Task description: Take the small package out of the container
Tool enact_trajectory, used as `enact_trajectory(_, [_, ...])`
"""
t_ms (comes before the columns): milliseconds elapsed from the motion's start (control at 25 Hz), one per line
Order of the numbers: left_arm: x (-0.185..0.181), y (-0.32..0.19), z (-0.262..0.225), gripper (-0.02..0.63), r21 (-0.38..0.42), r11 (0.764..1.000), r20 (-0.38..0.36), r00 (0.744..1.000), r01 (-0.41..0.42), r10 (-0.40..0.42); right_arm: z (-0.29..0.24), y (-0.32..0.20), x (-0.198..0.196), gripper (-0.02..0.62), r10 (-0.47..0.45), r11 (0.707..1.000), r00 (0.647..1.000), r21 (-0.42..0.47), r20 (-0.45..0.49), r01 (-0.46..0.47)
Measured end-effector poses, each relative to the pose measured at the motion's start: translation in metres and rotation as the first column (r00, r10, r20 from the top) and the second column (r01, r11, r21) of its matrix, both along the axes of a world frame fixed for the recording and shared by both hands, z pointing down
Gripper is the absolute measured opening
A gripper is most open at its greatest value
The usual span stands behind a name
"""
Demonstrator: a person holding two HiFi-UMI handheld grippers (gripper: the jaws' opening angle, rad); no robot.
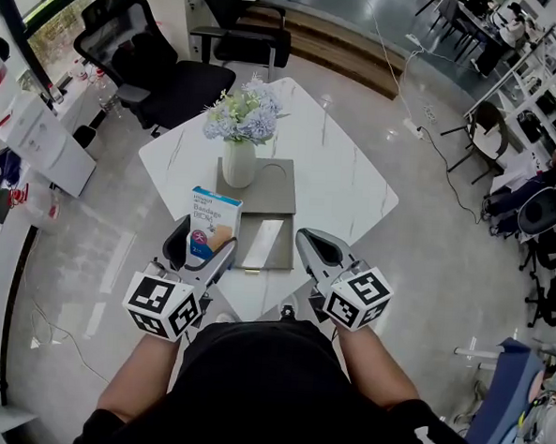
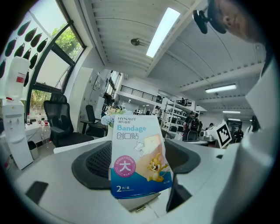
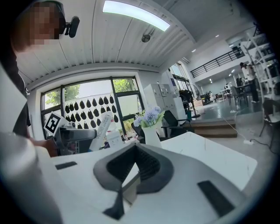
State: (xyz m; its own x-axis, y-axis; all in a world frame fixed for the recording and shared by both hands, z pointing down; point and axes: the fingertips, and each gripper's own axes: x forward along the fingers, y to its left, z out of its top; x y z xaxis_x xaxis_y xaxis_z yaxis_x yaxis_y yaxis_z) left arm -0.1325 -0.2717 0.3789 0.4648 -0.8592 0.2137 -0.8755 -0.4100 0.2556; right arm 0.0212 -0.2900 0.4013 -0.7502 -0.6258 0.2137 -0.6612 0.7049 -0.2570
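Observation:
A small blue and white bandage box [image 1: 211, 220] stands upright between the jaws of my left gripper [image 1: 205, 236], which is shut on it at the near left of the table. In the left gripper view the box [image 2: 139, 157] fills the space between the dark pads [image 2: 94, 164], slightly tilted. The flat grey container [image 1: 281, 200] lies in the middle of the white table, and a long white packet [image 1: 263, 244] rests in its near half. My right gripper [image 1: 304, 237] hovers at the container's near right corner, shut and holding nothing; its fingertips meet in its own view [image 3: 135, 147].
A white vase of pale blue flowers [image 1: 241, 139] stands on the container's far left part. The marble table [image 1: 347, 174] is small, with its corner toward me. Black office chairs [image 1: 152, 54] stand beyond it, and a cable runs over the floor at the right.

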Motion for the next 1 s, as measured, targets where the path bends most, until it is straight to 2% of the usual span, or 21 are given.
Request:
enact_trajectory(480, [0.001, 0.002, 0.012, 0.38, -0.034, 0.999, 0.005, 1.0, 0.014, -0.014, 0.006, 0.001, 0.001, 0.0, -0.002, 1.0, 1.0, -0.011, -0.003, 0.002])
enact_trajectory(1000, [0.005, 0.003, 0.01, 0.38, -0.031, 0.999, 0.007, 1.0, 0.018, -0.018, 0.006, -0.001, 0.004, 0.0, -0.007, 1.0, 1.0, -0.009, -0.011, 0.007])
